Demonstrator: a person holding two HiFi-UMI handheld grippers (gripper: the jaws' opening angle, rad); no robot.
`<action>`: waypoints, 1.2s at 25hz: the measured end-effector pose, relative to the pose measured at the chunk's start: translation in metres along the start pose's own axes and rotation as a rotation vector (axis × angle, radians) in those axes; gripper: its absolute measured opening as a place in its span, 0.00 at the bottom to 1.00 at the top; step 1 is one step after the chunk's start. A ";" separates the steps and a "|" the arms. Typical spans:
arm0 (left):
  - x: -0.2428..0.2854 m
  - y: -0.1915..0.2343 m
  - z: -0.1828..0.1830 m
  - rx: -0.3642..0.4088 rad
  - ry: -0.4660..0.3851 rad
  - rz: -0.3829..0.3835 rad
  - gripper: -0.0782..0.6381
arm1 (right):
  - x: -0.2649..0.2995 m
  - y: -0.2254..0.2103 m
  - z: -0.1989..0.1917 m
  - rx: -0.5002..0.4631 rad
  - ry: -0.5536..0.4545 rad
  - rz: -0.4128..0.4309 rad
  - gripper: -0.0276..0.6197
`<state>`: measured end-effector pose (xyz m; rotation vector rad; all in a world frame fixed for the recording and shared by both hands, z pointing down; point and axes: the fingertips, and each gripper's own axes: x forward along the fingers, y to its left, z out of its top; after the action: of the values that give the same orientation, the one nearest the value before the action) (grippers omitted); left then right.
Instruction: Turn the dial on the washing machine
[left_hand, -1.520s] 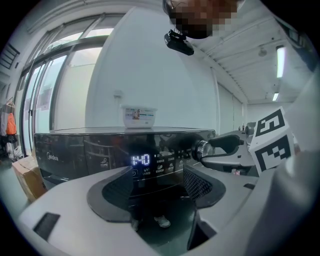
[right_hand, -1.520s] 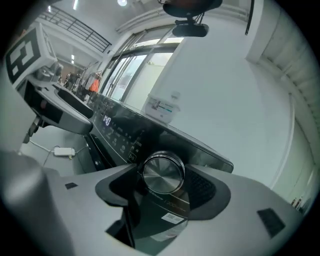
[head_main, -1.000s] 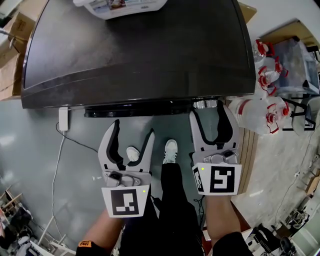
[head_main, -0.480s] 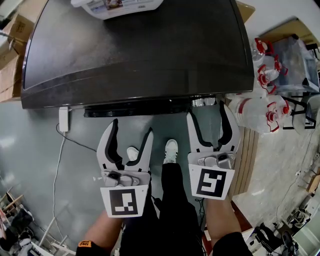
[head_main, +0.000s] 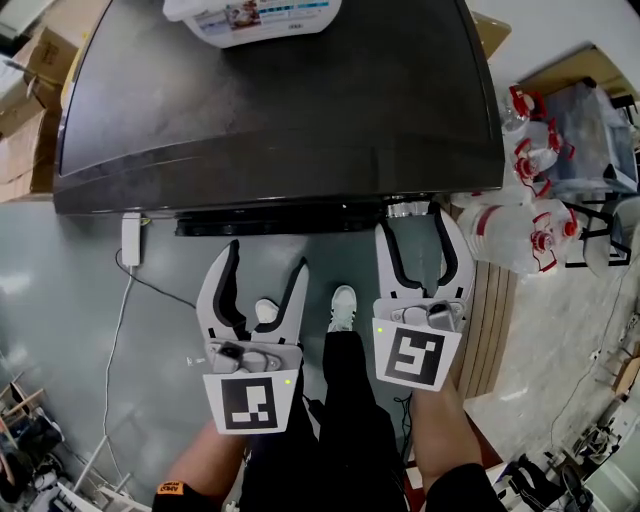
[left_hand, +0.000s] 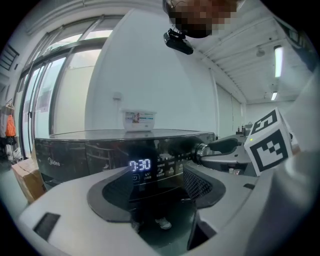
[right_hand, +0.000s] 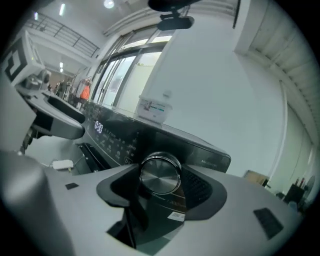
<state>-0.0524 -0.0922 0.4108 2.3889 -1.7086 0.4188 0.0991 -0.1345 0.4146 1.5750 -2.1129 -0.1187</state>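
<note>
At washer (head_main: 280, 100) front edge, dial (right_hand: 160, 174) (chrome), open floor (head_main: 80, 300)

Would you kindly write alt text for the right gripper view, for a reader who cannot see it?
The right gripper grips the round metal dial on the dark washing machine, its jaws having just closed slightly. A white tub sits on top; the left gripper shows at left.

Dark washing machine top (head_main: 280, 100) — white labelled tub (head_main: 250, 15) at its far edge
</note>
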 end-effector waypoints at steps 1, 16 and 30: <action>0.000 0.001 0.001 0.000 -0.003 0.002 0.53 | 0.000 -0.002 0.001 0.056 -0.013 0.015 0.47; 0.004 -0.004 -0.001 -0.004 0.005 0.007 0.53 | -0.003 -0.006 0.009 0.163 -0.085 0.044 0.50; 0.007 -0.008 -0.009 -0.005 0.022 0.007 0.53 | 0.000 -0.007 0.000 0.264 -0.059 0.056 0.47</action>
<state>-0.0434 -0.0930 0.4213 2.3665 -1.7066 0.4397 0.1054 -0.1367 0.4115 1.6748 -2.2921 0.1399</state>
